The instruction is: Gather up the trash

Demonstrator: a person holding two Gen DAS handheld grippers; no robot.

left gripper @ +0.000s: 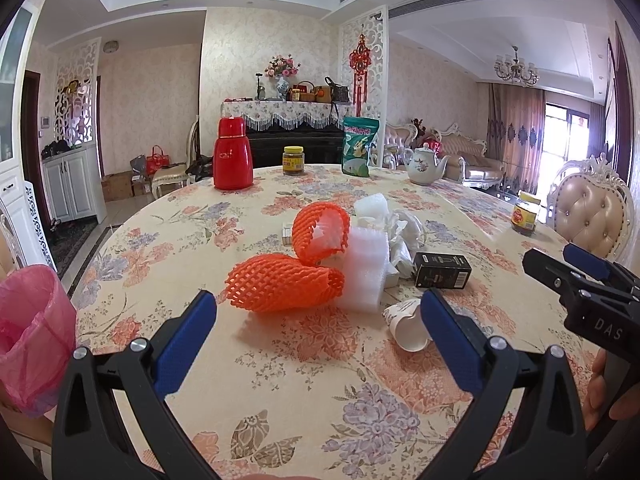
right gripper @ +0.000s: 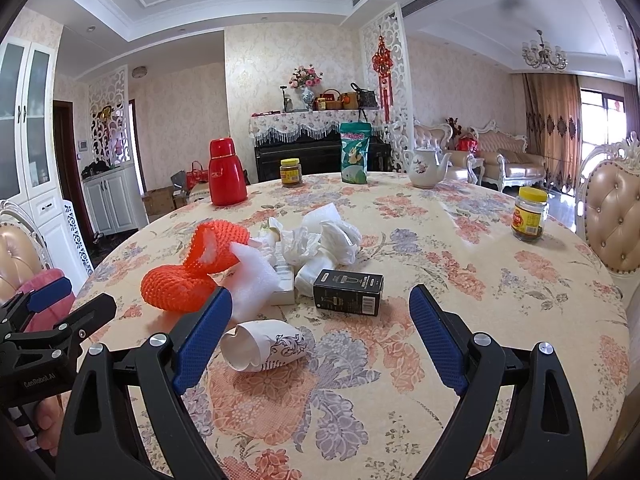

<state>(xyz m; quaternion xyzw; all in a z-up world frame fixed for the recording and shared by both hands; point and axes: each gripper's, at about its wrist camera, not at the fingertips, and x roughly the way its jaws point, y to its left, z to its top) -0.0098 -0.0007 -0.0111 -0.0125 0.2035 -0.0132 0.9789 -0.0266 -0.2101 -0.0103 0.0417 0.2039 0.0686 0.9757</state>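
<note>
Left wrist view, two orange foam nets (left gripper: pixel 296 272), one paper cup (left gripper: pixel 406 326), both tongs (left gripper: pixel 318 316) apart, empty.

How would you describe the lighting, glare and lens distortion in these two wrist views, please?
Left wrist view: strong fisheye bending, black corners, the bright window at right blown out, the round floral-clothed table evenly lit. Right wrist view: same curvature, a sheen of window glare on the tablecloth near the white china teapot, and the crushed white paper cup sharp with only a soft shadow.
</note>
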